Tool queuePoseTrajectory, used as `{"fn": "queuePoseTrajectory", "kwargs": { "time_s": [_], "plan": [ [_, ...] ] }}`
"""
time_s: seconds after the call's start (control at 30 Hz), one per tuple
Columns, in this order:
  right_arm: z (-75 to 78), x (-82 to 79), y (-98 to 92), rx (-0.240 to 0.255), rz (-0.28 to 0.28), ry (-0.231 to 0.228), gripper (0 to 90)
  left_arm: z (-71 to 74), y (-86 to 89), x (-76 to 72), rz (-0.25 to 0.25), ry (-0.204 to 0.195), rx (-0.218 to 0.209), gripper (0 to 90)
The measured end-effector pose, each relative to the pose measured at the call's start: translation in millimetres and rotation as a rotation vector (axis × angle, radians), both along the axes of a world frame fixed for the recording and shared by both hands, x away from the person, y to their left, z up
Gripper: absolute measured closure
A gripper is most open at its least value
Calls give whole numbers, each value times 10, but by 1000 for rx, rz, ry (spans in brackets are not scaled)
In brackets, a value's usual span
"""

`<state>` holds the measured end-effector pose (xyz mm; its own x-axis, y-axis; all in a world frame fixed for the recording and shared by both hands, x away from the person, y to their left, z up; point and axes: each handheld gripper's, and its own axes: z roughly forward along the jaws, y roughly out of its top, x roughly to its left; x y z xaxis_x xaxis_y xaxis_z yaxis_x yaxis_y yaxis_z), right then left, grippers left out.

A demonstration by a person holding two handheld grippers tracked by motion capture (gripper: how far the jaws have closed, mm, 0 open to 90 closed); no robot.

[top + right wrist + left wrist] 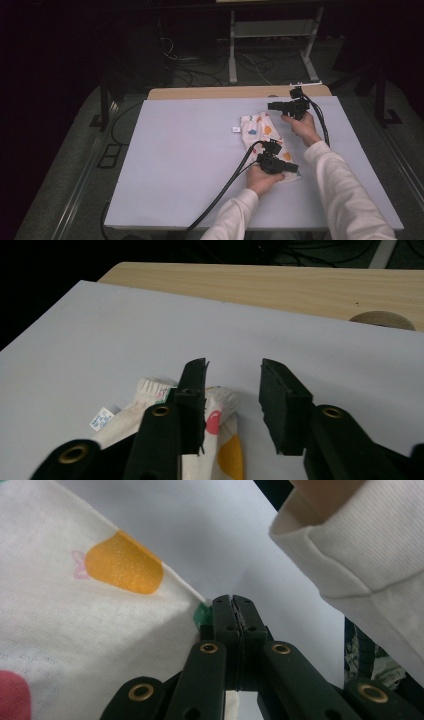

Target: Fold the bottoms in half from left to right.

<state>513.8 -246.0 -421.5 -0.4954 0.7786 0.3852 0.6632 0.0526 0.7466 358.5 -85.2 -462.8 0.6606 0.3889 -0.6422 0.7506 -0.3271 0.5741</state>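
A soft, knitted white garment (265, 142) with orange, red and blue blobs is lying right of centre in the high view on the smooth pale counter (190, 165). The left gripper (233, 611) is pinching its hem shut, hiding that corner. The right gripper (232, 405) is hovering above the ribbed cuff, jaws parted, gripping nothing. A small label (102, 418) is unreadable.

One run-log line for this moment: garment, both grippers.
garment: patterned, flat on table | left gripper: jaws shut on garment's near edge | right gripper: jaws open, nothing between, above far end
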Motion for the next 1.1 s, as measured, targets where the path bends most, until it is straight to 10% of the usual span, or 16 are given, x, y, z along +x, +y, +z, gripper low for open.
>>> {"fn": "queuePoseTrajectory", "kwargs": {
  "time_s": [0.17,0.47,1.1],
  "plan": [
    [9,-52,-17,13,7,-1,444,1,-49,-10,-11,-3,-2,885],
    [55,-155,-26,13,44,-15,148,57,-53,-59,-29,-14,-17,551],
    [231,-424,-62,-13,50,-71,0,403,292,-33,-4,-194,1,115]
  ]
}}
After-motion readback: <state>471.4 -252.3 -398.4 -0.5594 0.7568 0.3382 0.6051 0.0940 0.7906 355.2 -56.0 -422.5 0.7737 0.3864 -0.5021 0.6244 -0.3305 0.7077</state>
